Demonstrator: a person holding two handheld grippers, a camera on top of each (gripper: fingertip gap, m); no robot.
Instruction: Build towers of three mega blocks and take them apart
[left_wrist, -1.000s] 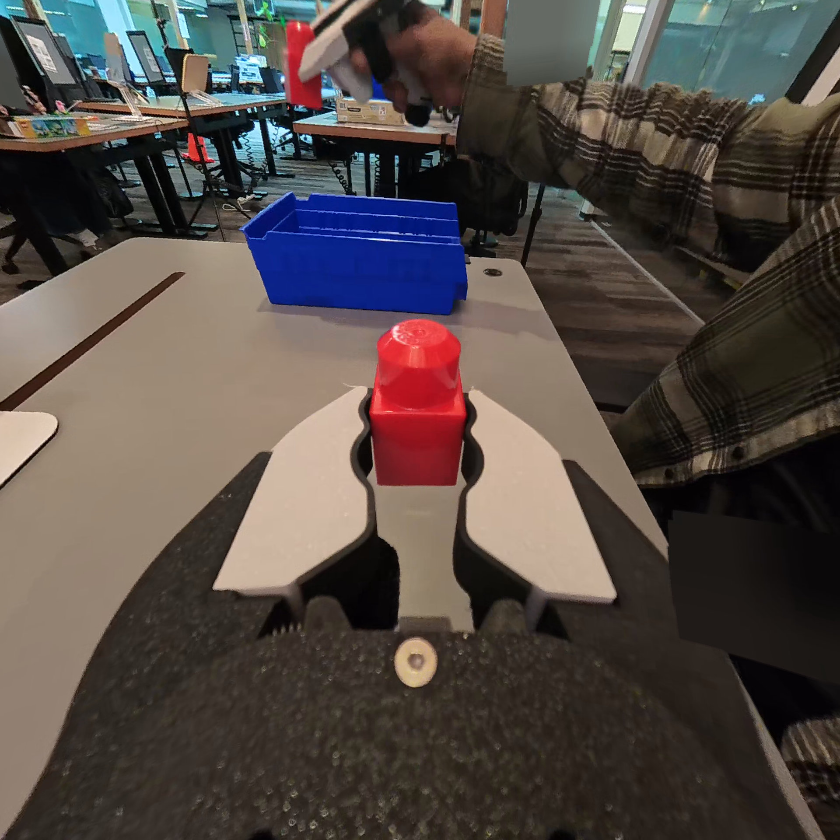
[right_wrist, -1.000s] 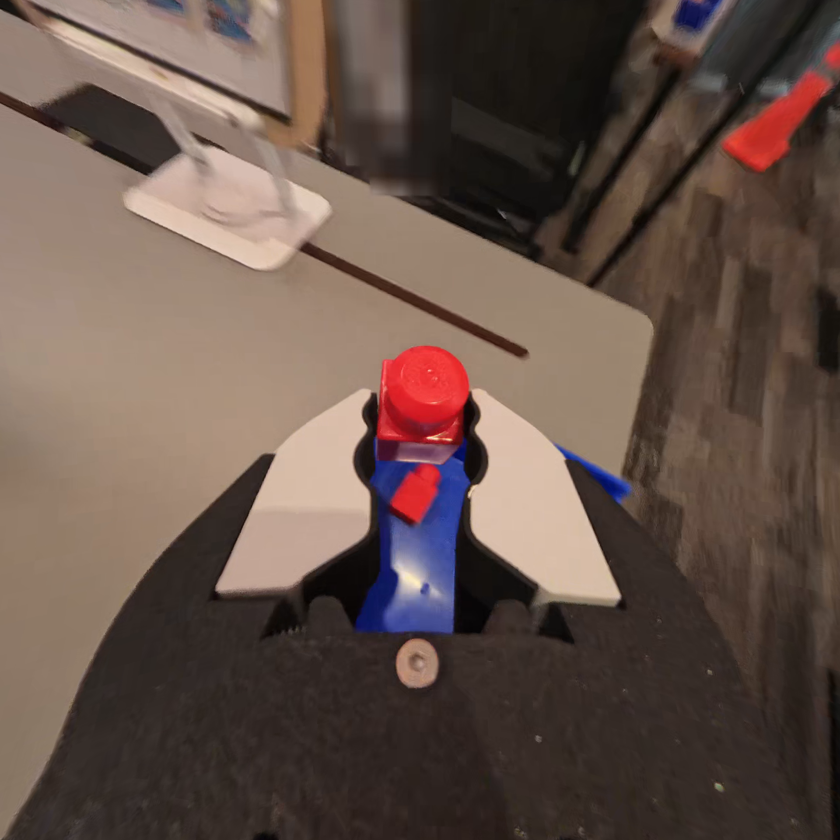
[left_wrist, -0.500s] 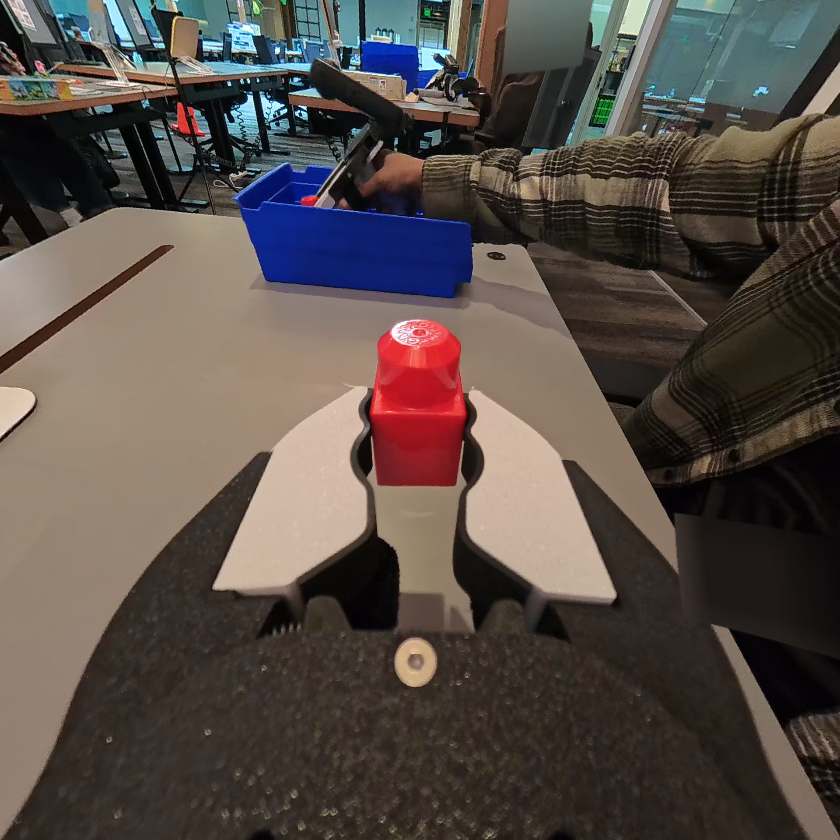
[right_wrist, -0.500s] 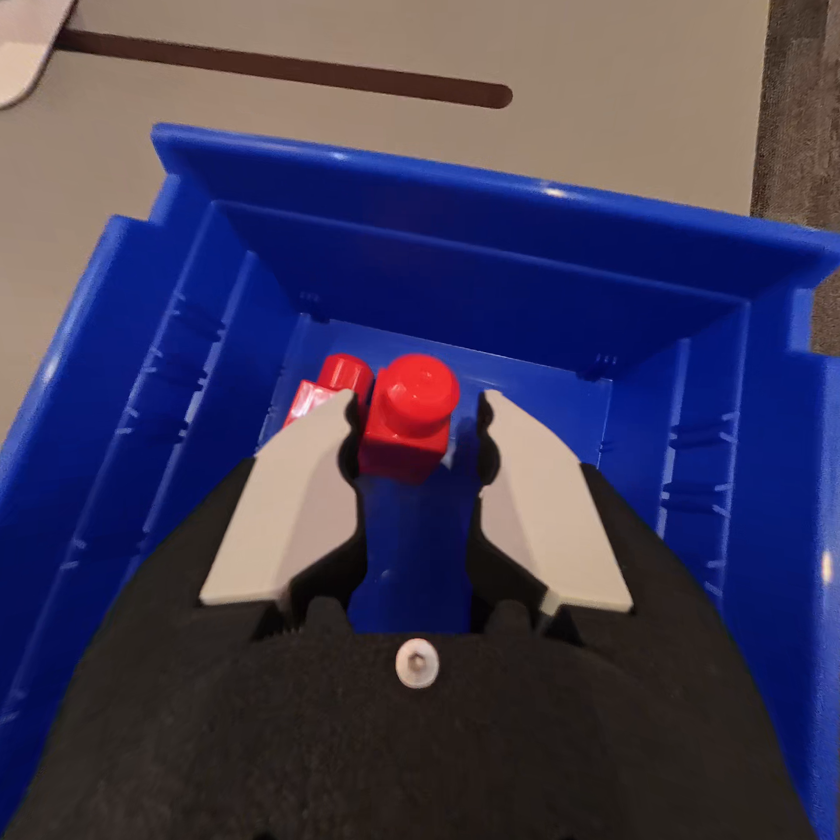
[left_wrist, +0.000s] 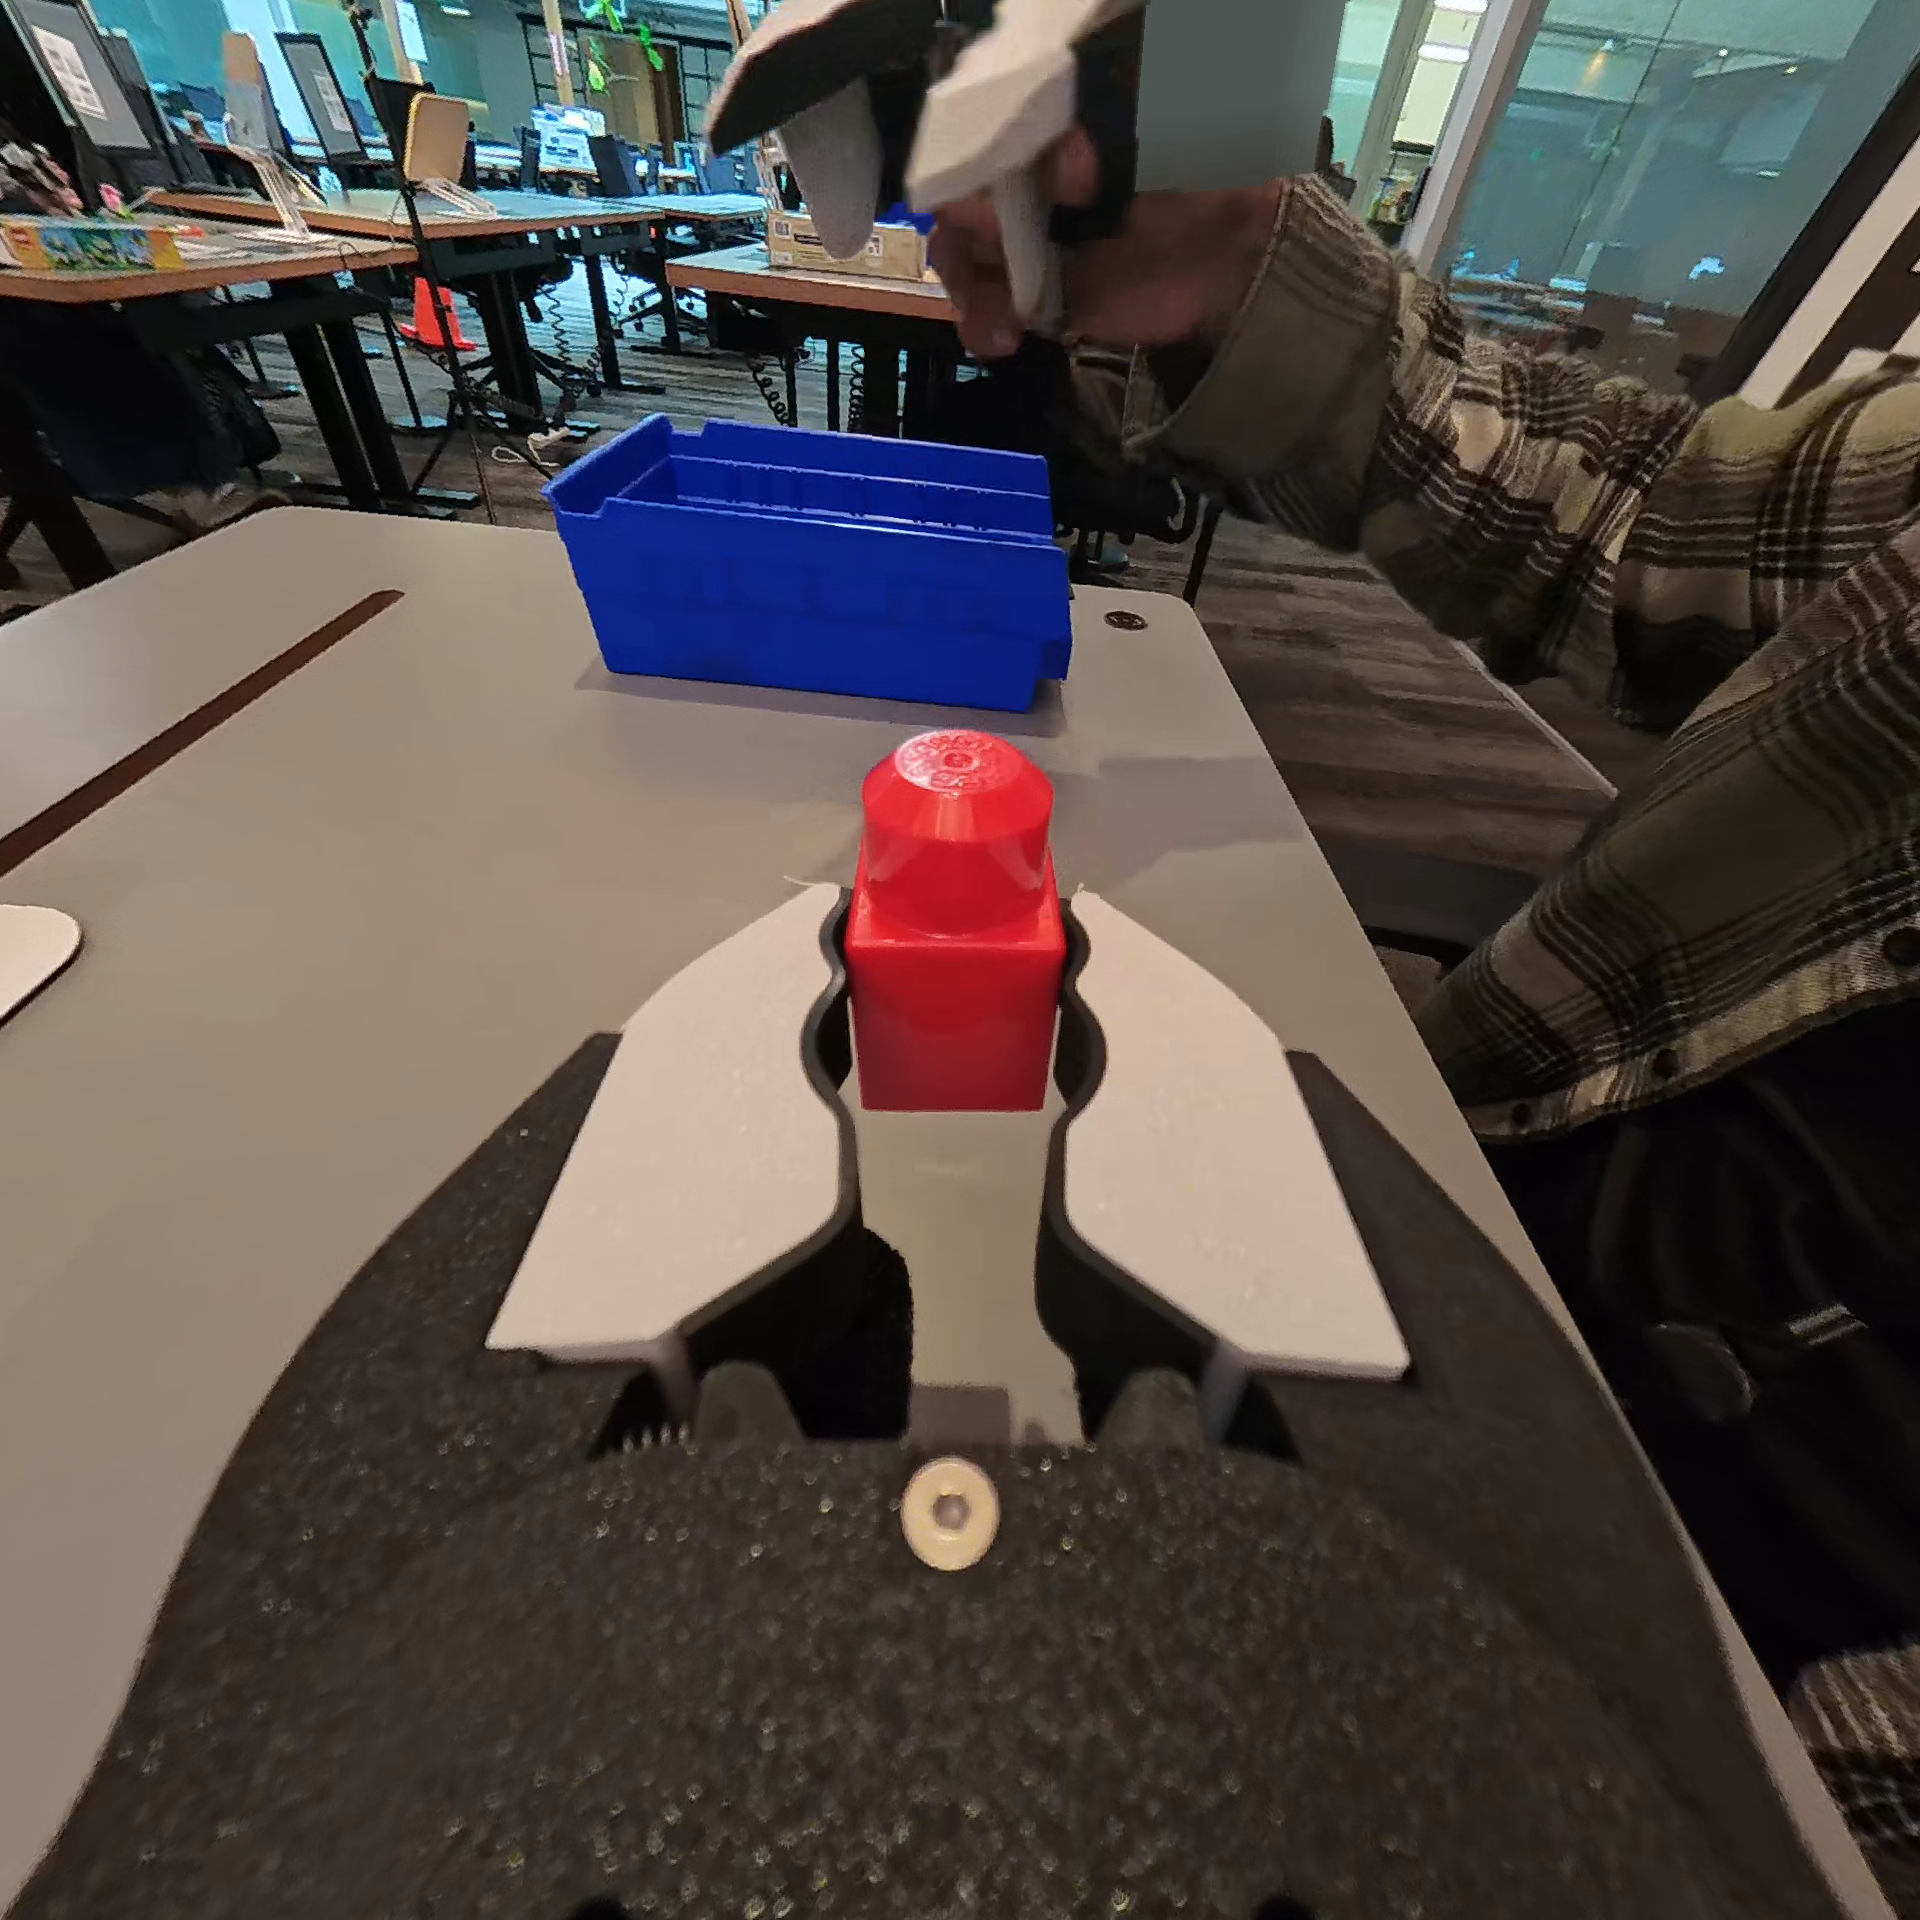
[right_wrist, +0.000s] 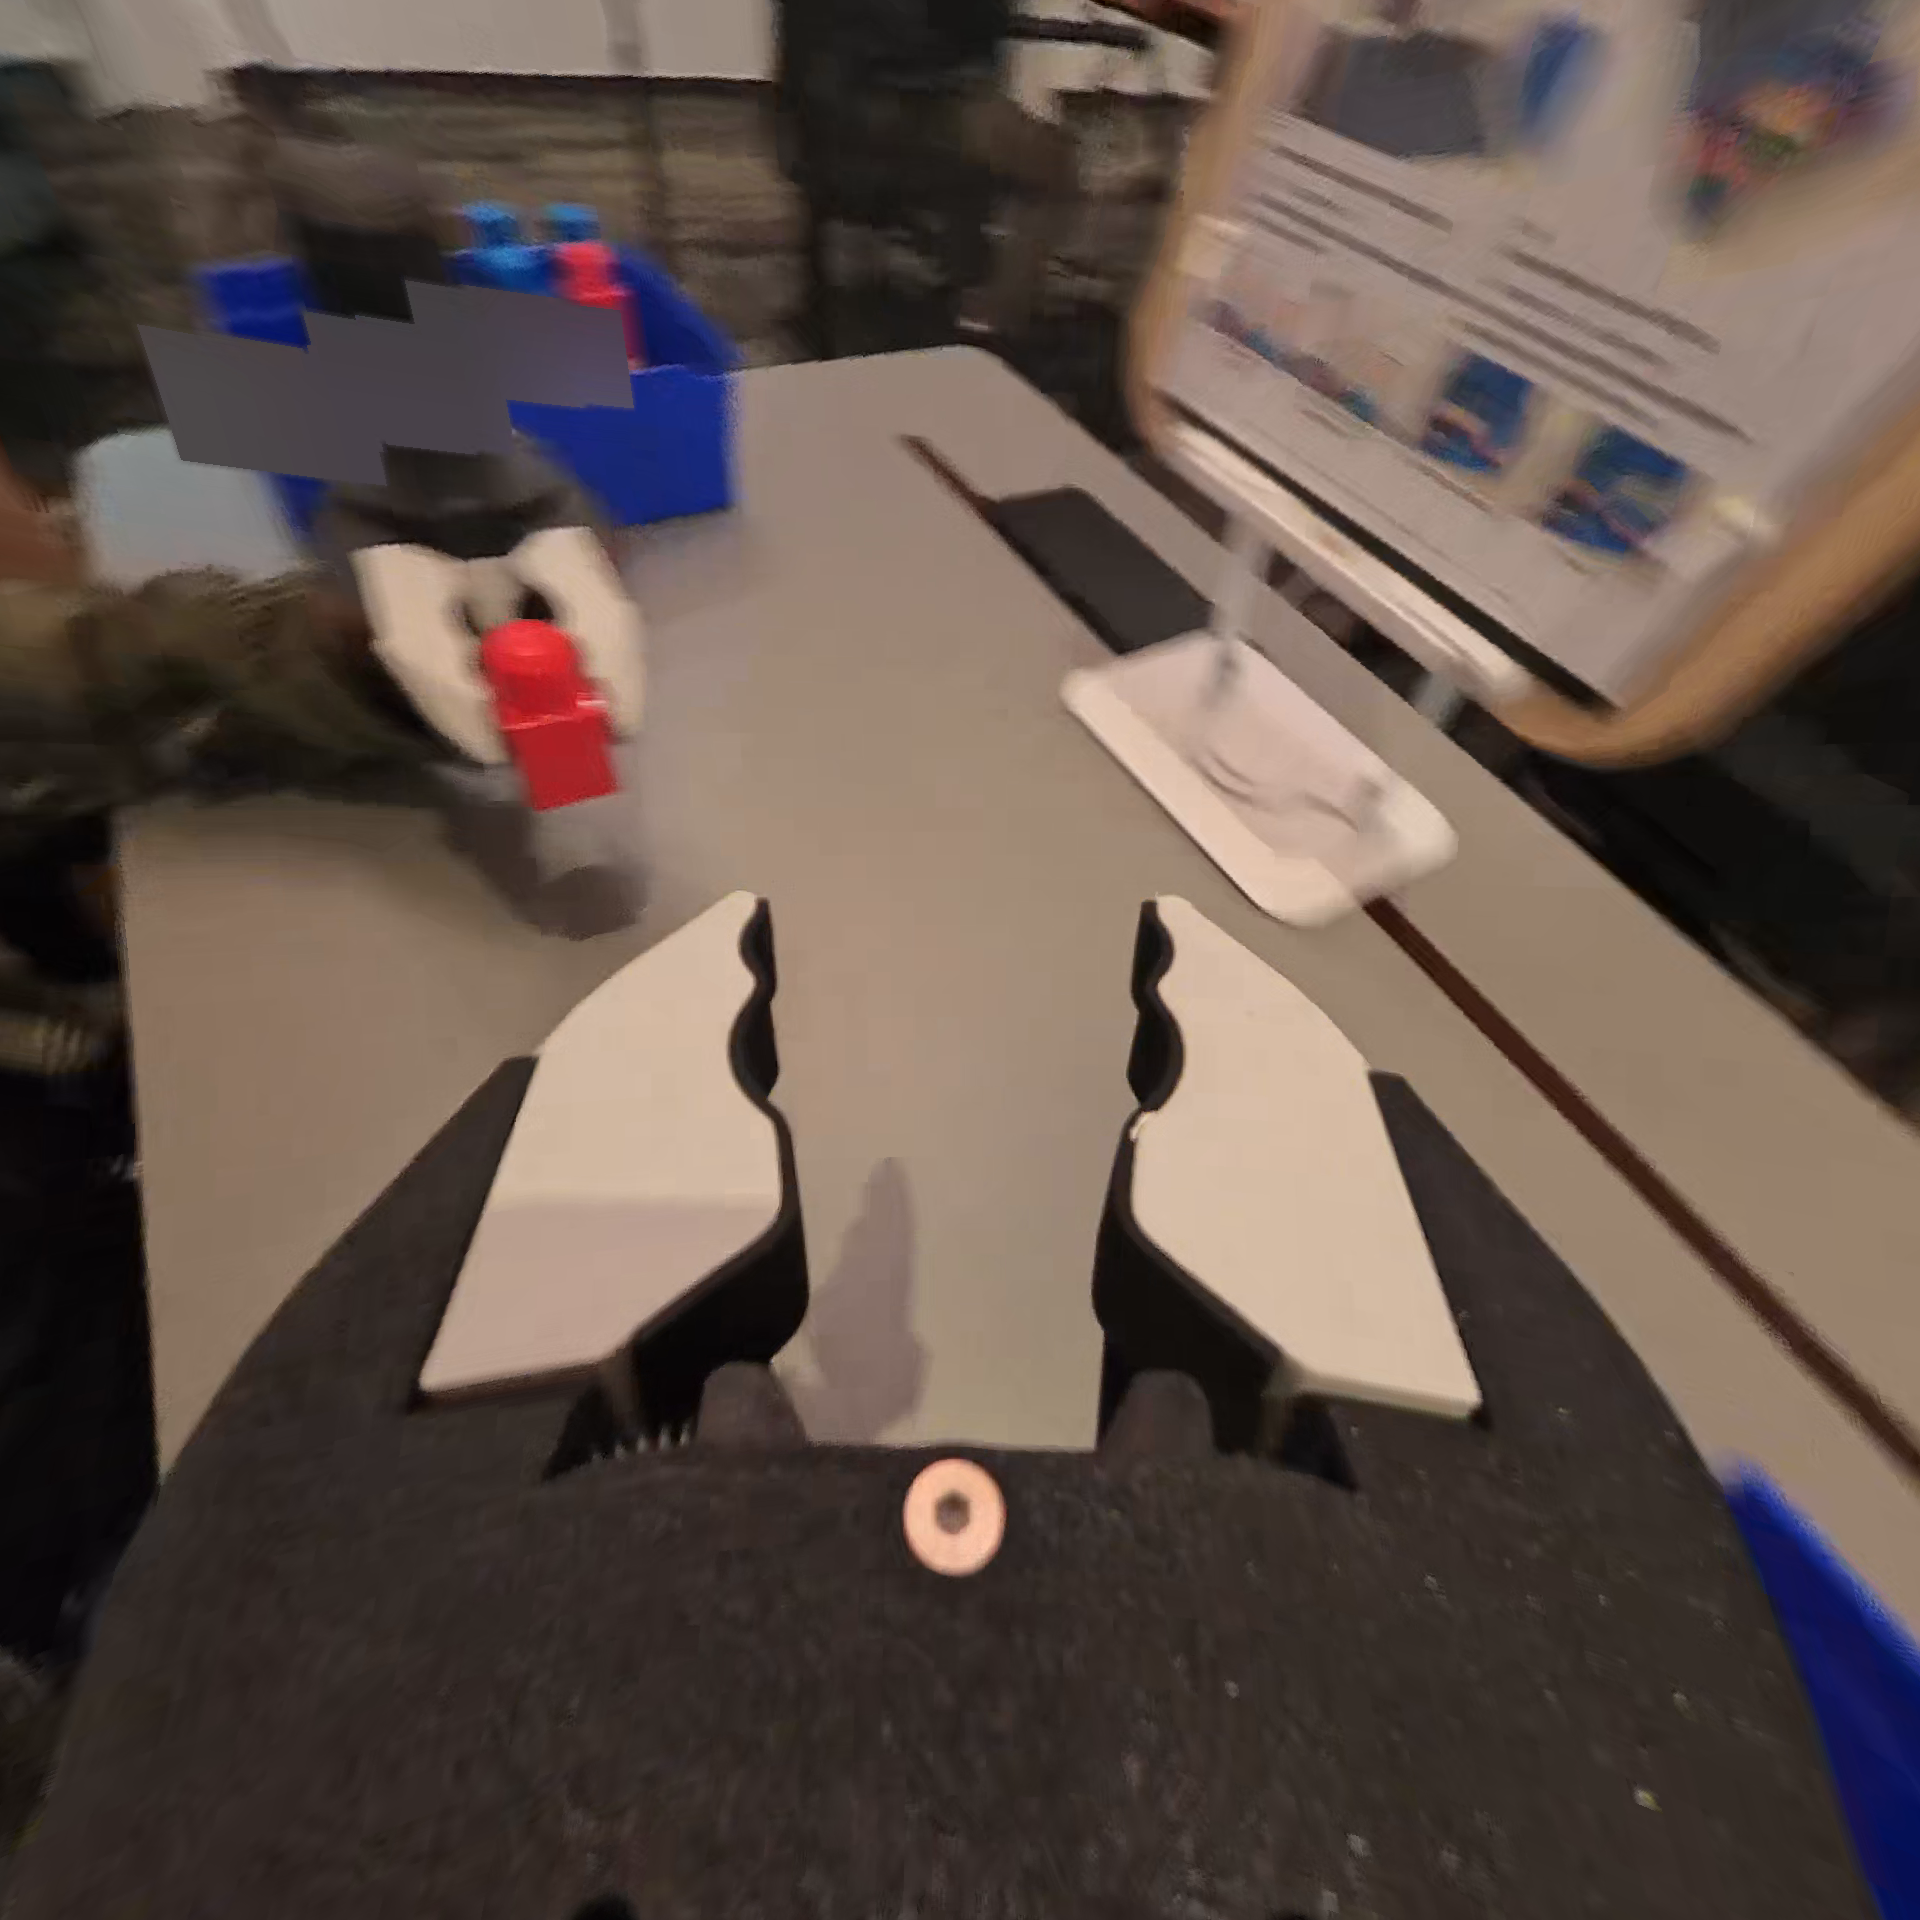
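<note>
My left gripper (left_wrist: 951, 935) is shut on a red mega block (left_wrist: 951, 956), held upright just above the grey table (left_wrist: 364, 935). It also shows in the right wrist view (right_wrist: 499, 665) with the same red block (right_wrist: 551, 717) between its pads. My right gripper (right_wrist: 951, 966) is open and empty above the table. It shows raised high in the left wrist view (left_wrist: 914, 135), above the blue bin (left_wrist: 831, 582) at the table's far edge.
A second blue bin (right_wrist: 644, 416) with blue and red blocks stands at the far end in the right wrist view. A sign on a white stand (right_wrist: 1257, 790) sits at the right by a dark slot (right_wrist: 1558, 1143). A plaid sleeve (left_wrist: 1558, 436) crosses the right side. There is about 20 cm between the tips of the two grippers.
My right gripper opened over the blue bin, left its red block there, then lifted away empty and swung round over the table. My left gripper kept its hold on the red block.
</note>
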